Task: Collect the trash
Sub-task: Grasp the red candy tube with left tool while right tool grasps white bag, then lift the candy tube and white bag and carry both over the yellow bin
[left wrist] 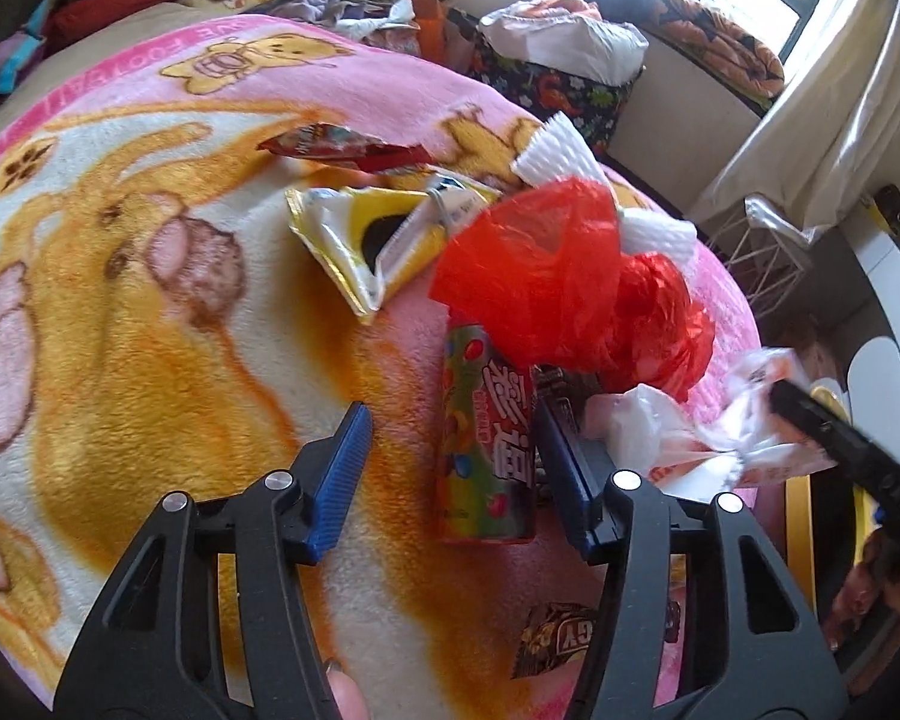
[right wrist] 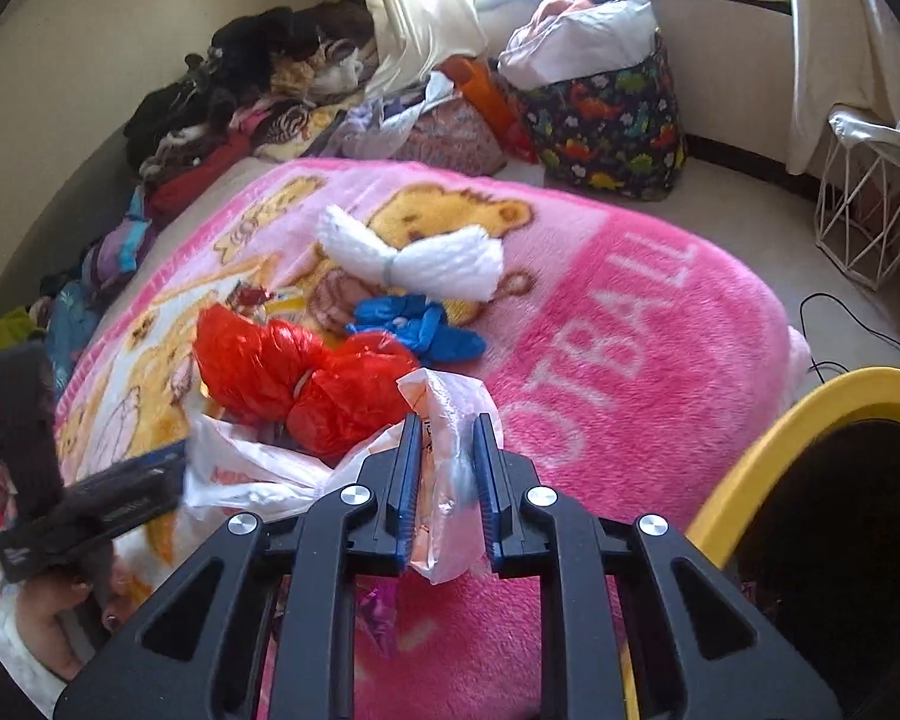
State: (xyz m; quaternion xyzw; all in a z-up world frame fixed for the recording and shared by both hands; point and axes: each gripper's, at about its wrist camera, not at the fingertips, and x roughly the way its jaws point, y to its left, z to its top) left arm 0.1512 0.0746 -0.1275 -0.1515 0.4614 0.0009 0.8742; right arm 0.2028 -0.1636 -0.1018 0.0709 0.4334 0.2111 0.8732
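- Left gripper (left wrist: pixel 450 450) straddles a colourful snack tube (left wrist: pixel 486 438) on the pink blanket (left wrist: pixel 150 312); left pad clear of it.
- Beyond lies a red plastic bag (left wrist: pixel 558 282).

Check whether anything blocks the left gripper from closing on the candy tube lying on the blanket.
Nothing visible blocks it. The candy tube already lies between the open fingers of the left gripper, nearer the right-hand finger. The red plastic bag overhangs only the tube's far end, and the white plastic bag sits outside that finger.
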